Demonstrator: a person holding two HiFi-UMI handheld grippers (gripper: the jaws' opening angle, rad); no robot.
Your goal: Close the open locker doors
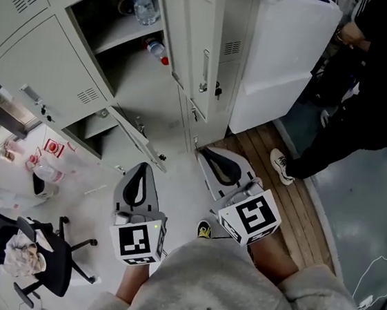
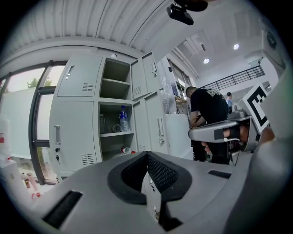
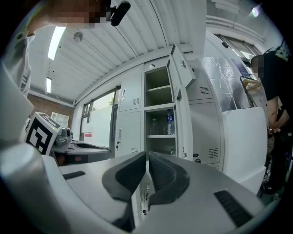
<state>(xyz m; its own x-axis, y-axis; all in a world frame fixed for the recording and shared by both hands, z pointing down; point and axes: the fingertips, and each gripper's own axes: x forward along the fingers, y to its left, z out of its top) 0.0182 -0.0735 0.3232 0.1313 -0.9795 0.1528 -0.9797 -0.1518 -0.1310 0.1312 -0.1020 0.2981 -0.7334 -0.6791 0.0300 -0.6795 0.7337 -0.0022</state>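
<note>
Left gripper [image 2: 146,156] and right gripper [image 3: 146,156]: jaws together, empty. Hazard: the tips could skid off the tall pale-grey metal locker door [image 1: 193,39] when pushing.

You're looking at three open grey metal locker doors [image 1: 189,39] — one top door [image 3: 181,68], one tall door [image 1: 189,39], one low door [image 1: 138,140]. Two clear plastic bottles [image 1: 145,3] [image 1: 157,48], one black swivel office chair [image 1: 43,255] and one person in black clothes [image 1: 382,82].

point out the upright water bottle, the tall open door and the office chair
upright water bottle [image 1: 144,5], head view, clear body
tall open door [image 1: 193,33], head view, panel above handle
office chair [image 1: 53,263], head view, seat
</note>
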